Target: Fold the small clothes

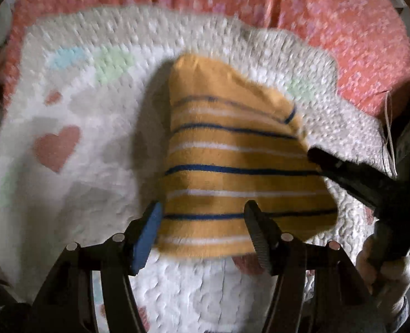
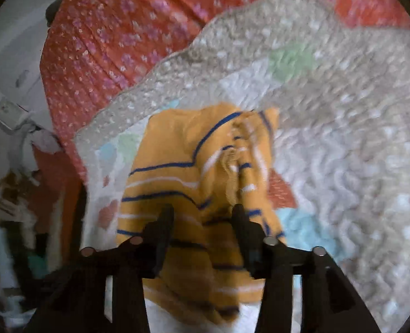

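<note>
A small mustard-yellow garment point(image 1: 232, 161) with navy and white stripes lies folded on a white quilted mat point(image 1: 80, 138). My left gripper point(image 1: 205, 219) is open, its fingers spread over the garment's near edge, just above it. My right gripper point(image 1: 315, 155) reaches in from the right beside the garment's right edge. In the right wrist view the right gripper point(image 2: 202, 216) is open above the garment point(image 2: 182, 172), whose right side is bunched and creased.
The mat point(image 2: 343, 138) with coloured hearts lies on an orange-red floral bedspread point(image 1: 343, 14), which also shows in the right wrist view point(image 2: 107, 41). Cluttered items point(image 2: 16, 194) and a wall socket point(image 2: 5, 108) sit off the bed at the left.
</note>
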### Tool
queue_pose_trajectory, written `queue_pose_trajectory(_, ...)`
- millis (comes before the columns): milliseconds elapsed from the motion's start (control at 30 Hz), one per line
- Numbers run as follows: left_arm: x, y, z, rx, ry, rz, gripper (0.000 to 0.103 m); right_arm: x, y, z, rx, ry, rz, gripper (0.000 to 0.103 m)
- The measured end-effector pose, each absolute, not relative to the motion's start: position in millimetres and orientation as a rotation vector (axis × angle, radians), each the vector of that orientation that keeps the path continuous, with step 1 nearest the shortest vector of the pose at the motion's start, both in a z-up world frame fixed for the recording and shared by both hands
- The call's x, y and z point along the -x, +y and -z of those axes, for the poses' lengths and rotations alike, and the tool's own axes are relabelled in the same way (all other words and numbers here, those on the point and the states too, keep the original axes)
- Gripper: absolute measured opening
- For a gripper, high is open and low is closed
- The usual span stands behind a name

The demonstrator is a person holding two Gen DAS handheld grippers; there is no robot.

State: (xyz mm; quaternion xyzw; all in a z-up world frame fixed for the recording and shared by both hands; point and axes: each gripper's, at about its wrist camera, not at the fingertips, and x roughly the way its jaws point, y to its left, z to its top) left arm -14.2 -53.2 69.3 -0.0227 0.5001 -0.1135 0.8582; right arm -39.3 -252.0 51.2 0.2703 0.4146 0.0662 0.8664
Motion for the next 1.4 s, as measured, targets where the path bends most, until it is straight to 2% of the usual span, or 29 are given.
queue_pose_trajectory(133, 59.2, -45.9, -103.6, -0.01, 0.93, 0.194, 0.062, 73.8, -231.9, -68.1, -0.399, 0.806, -0.067, 0.05)
queue_pose_trajectory(400, 124.9, -27.6, -142.5, -0.018, 0.799, 0.145, 0.074, 140.3, -209.3, -66.9, -0.327, 0.779, 0.031, 0.056)
queue_pose_trajectory(933, 187.2, -23.0, -156.0, 0.002, 0.762, 0.212, 0.076, 193.4, -186.0, -57.6, -0.208, 0.796, 0.116, 0.063)
queue_pose_trajectory(1200, 194.0, -32.0, -150.5, 0.017, 0.785, 0.27, 0.077, 199.9, -172.6, -57.2, -0.078, 0.773, 0.146, 0.065)
queue_pose_trajectory(1400, 193.8, -36.4, -142.1, 0.041, 0.824, 0.309, 0.077, 197.7, -175.2, -52.7, -0.08, 0.79, 0.163, 0.066)
